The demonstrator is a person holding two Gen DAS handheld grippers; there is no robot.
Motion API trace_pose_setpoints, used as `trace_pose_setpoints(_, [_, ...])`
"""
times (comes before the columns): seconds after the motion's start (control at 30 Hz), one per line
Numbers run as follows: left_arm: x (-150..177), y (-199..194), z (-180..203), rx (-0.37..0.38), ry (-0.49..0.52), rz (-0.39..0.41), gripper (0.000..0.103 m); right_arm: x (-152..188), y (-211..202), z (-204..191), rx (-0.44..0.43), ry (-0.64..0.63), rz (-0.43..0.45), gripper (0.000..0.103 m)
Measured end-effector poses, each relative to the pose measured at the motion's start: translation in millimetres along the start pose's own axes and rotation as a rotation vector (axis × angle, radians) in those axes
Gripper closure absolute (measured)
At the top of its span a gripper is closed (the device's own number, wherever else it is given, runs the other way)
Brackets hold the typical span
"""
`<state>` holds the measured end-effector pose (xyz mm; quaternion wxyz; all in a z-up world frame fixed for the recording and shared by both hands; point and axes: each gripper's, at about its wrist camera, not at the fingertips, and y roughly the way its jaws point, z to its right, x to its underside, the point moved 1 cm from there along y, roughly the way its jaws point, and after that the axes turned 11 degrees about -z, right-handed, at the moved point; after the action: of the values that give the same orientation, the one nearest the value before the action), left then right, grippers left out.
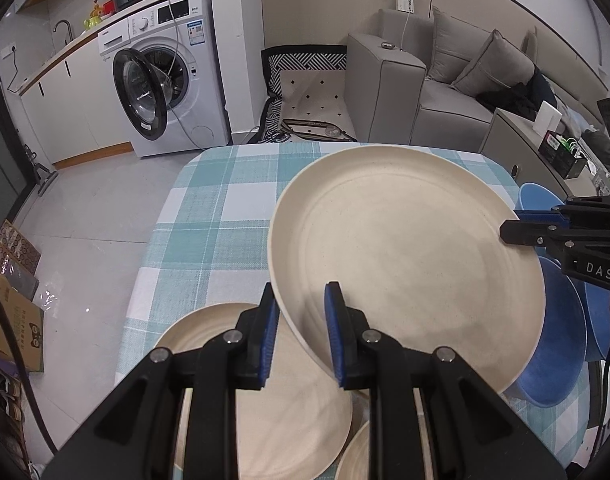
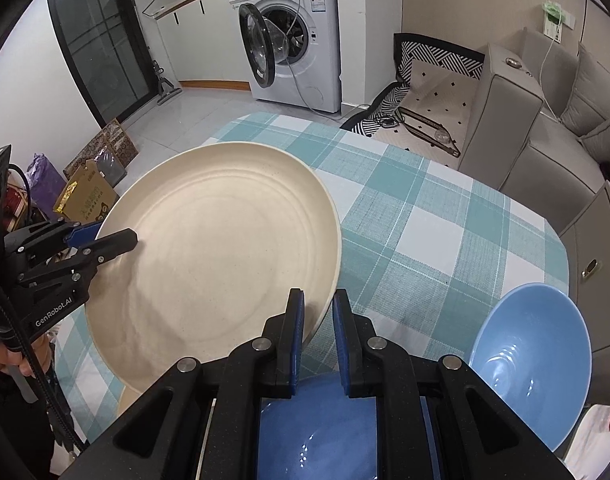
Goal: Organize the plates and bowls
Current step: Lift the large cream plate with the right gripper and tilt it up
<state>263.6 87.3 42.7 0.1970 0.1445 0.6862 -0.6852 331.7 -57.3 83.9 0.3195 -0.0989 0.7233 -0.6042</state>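
A large cream plate (image 1: 405,256) hangs tilted above the checked table, gripped at opposite rims by both grippers. My left gripper (image 1: 301,300) is shut on its near rim; from the right wrist view this gripper (image 2: 119,237) bites the plate (image 2: 221,256) from the left. My right gripper (image 2: 319,298) is shut on the plate's other rim, and in the left wrist view it (image 1: 517,226) comes in from the right. Two more cream plates (image 1: 209,344) (image 1: 357,456) lie on the table below. A light blue bowl (image 2: 533,364) and a darker blue bowl (image 2: 317,432) sit under the right gripper.
The teal-and-white checked tablecloth (image 2: 417,216) covers a rounded table. Blue bowls (image 1: 561,336) show at the table's right edge. Beyond the table stand a washing machine (image 1: 165,76) with its door open, a grey sofa (image 1: 445,92) and a patterned floor cushion (image 1: 309,92). Cardboard boxes (image 2: 89,196) lie on the floor.
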Motion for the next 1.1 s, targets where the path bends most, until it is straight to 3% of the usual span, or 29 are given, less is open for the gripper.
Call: trace_pose_setpoints(1.1, [64.5,-55.6,2.8,-0.008,0.002,0.096,0.082,65.2,-50.7,-46.7,0.023,-0.038,0.090,0.088])
